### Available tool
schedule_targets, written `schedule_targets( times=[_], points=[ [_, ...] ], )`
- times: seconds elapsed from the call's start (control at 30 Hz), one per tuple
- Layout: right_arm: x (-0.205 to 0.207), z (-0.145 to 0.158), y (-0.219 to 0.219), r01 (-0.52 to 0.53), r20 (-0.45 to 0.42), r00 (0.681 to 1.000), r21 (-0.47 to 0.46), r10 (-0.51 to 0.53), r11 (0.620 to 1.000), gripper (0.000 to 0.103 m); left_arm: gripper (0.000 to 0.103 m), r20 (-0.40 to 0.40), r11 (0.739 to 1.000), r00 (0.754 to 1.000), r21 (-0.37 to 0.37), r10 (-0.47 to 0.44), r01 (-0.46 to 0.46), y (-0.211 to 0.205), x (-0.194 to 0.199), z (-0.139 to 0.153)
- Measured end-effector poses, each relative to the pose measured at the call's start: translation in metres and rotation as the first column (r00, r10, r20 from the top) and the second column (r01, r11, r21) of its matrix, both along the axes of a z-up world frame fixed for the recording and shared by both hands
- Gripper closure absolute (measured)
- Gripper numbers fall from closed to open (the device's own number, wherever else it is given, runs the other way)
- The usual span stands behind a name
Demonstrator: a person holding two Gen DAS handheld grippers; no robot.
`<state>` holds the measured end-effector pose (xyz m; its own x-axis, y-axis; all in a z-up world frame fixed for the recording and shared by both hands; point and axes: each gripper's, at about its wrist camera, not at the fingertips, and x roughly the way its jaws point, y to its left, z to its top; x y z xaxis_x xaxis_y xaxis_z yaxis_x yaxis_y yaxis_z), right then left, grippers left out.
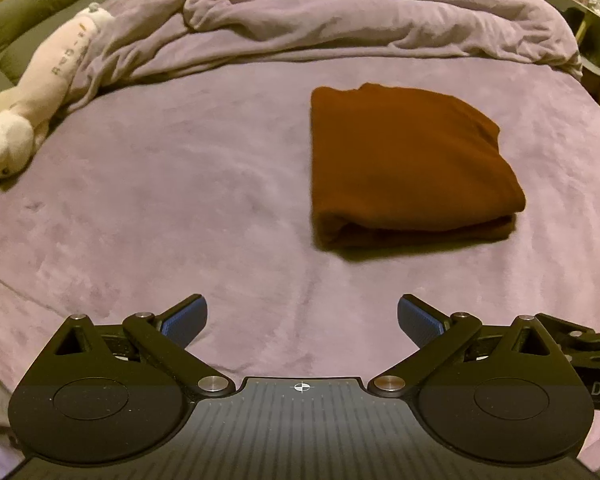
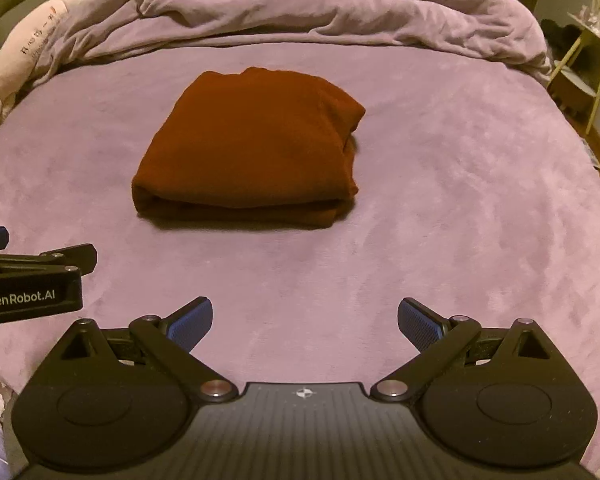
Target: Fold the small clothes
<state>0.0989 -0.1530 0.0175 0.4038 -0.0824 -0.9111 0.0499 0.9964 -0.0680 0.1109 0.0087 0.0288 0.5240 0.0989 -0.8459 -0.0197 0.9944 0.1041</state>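
A rust-brown garment (image 1: 408,164) lies folded into a thick rectangle on the purple bed (image 1: 180,200). In the right wrist view the garment (image 2: 252,148) sits ahead, slightly left of centre. My left gripper (image 1: 302,320) is open and empty, held back from the garment, which lies ahead and to its right. My right gripper (image 2: 305,320) is open and empty, a short way in front of the garment's near fold. The left gripper's side also shows at the left edge of the right wrist view (image 2: 32,280).
A crumpled purple duvet (image 1: 340,20) is bunched across the back of the bed. A long pale plush toy (image 1: 36,92) lies along the left edge. A small yellow-green side table (image 2: 588,56) stands off the bed at right.
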Motion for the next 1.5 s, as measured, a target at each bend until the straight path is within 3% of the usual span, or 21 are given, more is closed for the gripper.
schedule_targets(
  times=[1.5],
  points=[
    [-0.0011,0.0102,-0.0021,0.012,0.025,1.000,0.008,-0.012,1.000,0.004,0.000,-0.024,1.000,1.000,0.001,-0.017,0.017,-0.0102,-0.0023,-0.0022]
  ],
)
